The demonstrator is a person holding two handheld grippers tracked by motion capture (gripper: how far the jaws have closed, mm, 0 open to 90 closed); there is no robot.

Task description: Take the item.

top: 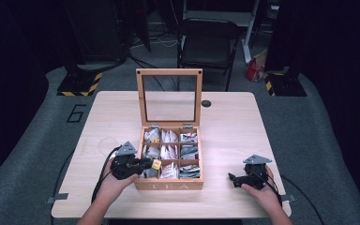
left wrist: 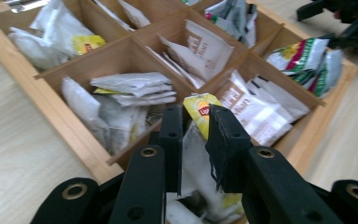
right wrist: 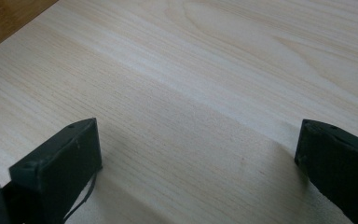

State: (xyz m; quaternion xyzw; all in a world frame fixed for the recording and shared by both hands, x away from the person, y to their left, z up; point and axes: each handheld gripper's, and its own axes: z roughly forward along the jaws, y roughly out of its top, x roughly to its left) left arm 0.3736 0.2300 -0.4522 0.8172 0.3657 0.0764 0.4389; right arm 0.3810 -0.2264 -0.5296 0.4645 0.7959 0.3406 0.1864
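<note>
High view: left gripper [top: 146, 164] jaws pinch a tea bag [top: 156, 164] over the box [top: 169, 184]; right gripper [top: 234, 179] jaws spread.

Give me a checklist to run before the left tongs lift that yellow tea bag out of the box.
1. Left tongs shut on the yellow tea bag: ok.
2. Grip depth: only the bag's upper part sits between the jaws; security cannot tell.
3. Glass lid of the tea box stands open, path upward free: ok.
4. Neighbouring white sachets caught in the jaws: cannot tell.
5. Right tongs open and holding nothing, over bare table: ok.
6. Right tongs apart from the box in the high view: ok.
</note>
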